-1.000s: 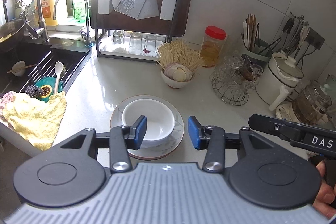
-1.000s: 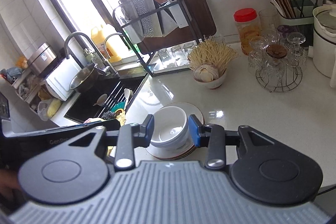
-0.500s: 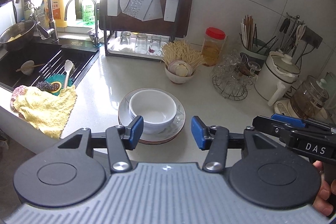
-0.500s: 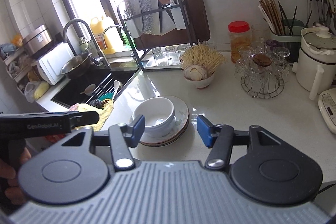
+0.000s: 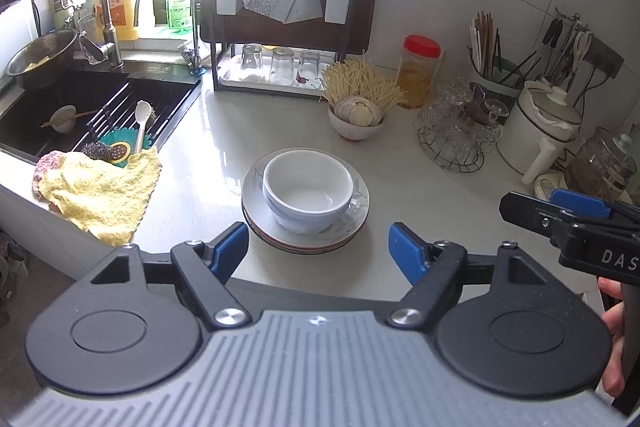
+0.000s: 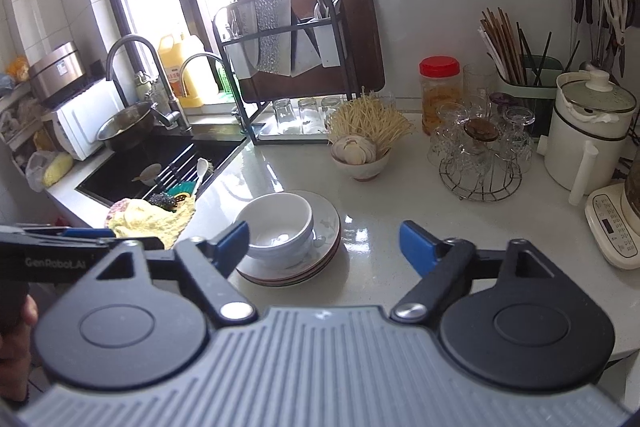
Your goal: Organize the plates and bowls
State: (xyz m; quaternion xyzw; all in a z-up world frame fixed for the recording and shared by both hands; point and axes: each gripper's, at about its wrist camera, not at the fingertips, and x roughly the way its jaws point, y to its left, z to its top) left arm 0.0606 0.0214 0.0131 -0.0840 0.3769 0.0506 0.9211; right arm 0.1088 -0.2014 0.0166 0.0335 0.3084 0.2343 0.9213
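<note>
White bowls (image 5: 307,191) sit nested on a stack of plates (image 5: 356,217) on the white counter; they also show in the right wrist view, bowls (image 6: 280,223) on plates (image 6: 326,239). My left gripper (image 5: 318,253) is open and empty, held back from the near side of the stack. My right gripper (image 6: 324,241) is open and empty, near the stack's right side. The right gripper's tip (image 5: 560,211) shows at the right edge of the left wrist view. The left gripper (image 6: 60,243) shows at the left edge of the right wrist view.
A sink (image 5: 80,103) with a yellow cloth (image 5: 100,191) lies left. A dish rack (image 5: 280,27) with glasses stands at the back. A small bowl of garlic and noodles (image 5: 358,115), a glass-cup stand (image 5: 460,131), a jar (image 5: 420,71) and a white kettle (image 5: 540,127) stand right.
Both grippers pulled back and away from the stack and their jaws opened wider. The bowls and plates stayed in place.
</note>
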